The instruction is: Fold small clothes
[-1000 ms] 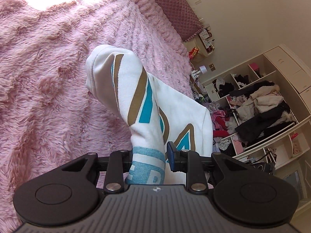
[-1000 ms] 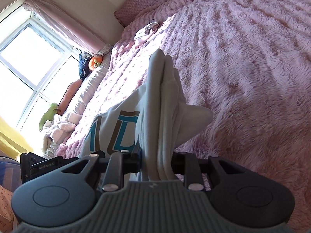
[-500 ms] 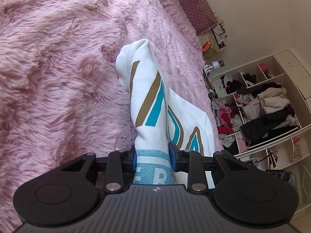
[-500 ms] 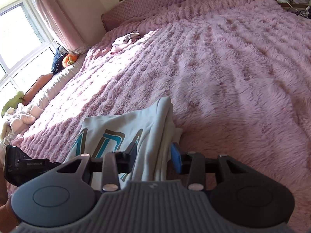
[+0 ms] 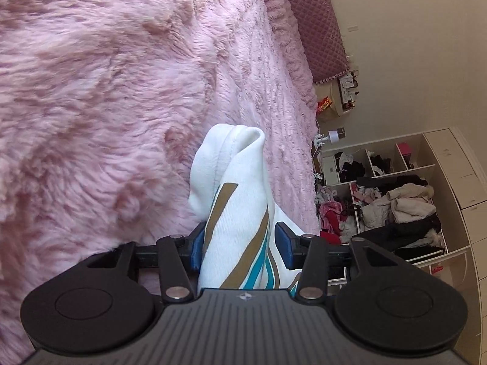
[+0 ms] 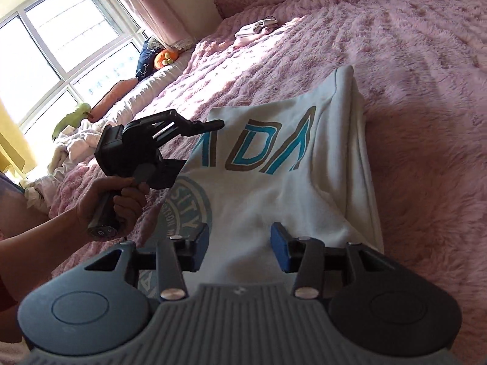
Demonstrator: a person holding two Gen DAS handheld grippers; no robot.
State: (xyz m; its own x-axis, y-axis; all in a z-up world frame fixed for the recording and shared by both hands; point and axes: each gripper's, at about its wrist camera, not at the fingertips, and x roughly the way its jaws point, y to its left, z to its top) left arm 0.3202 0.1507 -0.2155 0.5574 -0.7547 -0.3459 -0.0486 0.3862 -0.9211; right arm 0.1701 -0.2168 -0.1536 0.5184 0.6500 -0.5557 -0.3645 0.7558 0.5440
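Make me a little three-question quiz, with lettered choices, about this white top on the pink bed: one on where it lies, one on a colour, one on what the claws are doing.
1. Where does the white top lie?
A. on the pink blanket
B. on a shelf
C. on the floor

2. What colours are its big letters?
A. red and black
B. blue and brown
C. green and yellow

3. How does the right gripper stand?
A. clamped on a pillow
B. pads apart over the top
C. out of sight

Answers:
1. A, the top is spread on the pink blanket.
2. B, the letters show blue edged with brown.
3. B, its jaws are opening and no cloth is pinched; the left gripper is opening too, with a fold of cloth loose between its pads.
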